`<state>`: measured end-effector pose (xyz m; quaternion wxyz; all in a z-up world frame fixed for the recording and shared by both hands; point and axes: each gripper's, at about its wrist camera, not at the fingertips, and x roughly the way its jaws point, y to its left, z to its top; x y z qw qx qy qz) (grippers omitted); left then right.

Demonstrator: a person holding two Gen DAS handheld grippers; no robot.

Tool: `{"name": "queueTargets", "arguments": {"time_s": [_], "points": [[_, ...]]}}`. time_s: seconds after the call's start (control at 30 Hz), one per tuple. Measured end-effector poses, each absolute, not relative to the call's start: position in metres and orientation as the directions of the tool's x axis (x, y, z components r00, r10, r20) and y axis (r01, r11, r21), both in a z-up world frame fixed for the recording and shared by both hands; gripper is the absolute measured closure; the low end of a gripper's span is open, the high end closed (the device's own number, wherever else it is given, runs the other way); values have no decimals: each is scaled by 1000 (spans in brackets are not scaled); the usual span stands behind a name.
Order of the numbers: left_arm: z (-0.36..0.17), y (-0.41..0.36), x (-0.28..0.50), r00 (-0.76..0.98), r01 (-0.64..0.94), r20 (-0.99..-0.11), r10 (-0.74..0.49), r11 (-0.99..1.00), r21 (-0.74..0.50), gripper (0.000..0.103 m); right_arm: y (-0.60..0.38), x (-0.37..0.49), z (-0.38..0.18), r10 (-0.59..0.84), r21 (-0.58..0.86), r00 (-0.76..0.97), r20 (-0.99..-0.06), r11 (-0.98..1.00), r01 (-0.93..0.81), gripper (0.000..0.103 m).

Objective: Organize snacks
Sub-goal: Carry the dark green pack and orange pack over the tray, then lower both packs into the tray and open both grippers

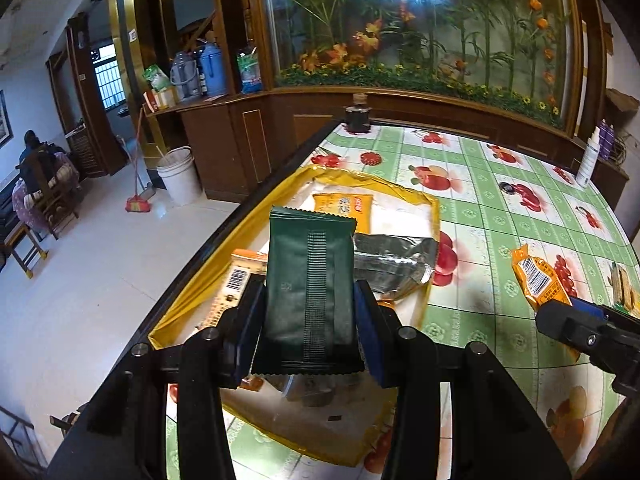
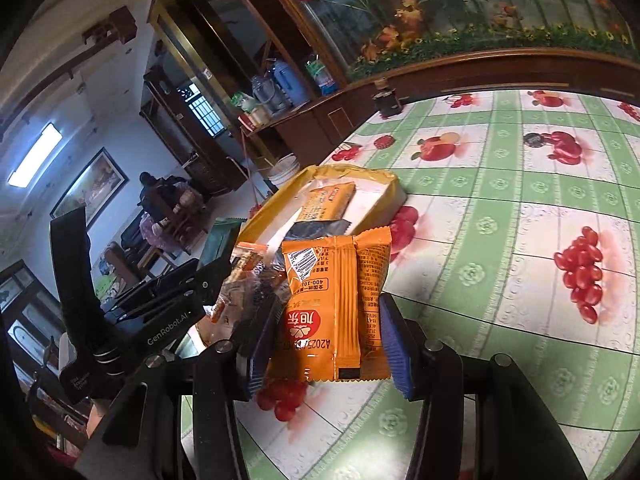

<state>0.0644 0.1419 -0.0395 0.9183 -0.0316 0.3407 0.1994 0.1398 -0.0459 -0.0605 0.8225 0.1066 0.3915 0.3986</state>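
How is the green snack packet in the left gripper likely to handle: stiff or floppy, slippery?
The green packet stands upright between the left gripper pads, so it probably has some stiffness. Its glossy film looks slippery. Likely light: it shows no sag.

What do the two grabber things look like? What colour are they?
Both are black plastic with round silver bolts. The left gripper and right gripper each have two jaws lined with ridged blue pads. White "GenRobot.AI" lettering marks the left gripper's body in the right wrist view. No cables show.

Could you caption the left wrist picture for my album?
Left gripper holds a green snack packet above the yellow tray.
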Motion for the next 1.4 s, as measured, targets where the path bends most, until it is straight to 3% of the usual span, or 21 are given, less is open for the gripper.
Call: {"name": "queueTargets", "arguments": {"time_s": [0.53,1.4], "points": [[-42,172,63,670,-446,-630,392,891,80,60,6,162,-56,782,513,328,-530,603,-611,53],[-53,186,74,634,-452,-666,394,887,95,60,53,233,-75,747,512,344,-568,648,-564,52]]}}
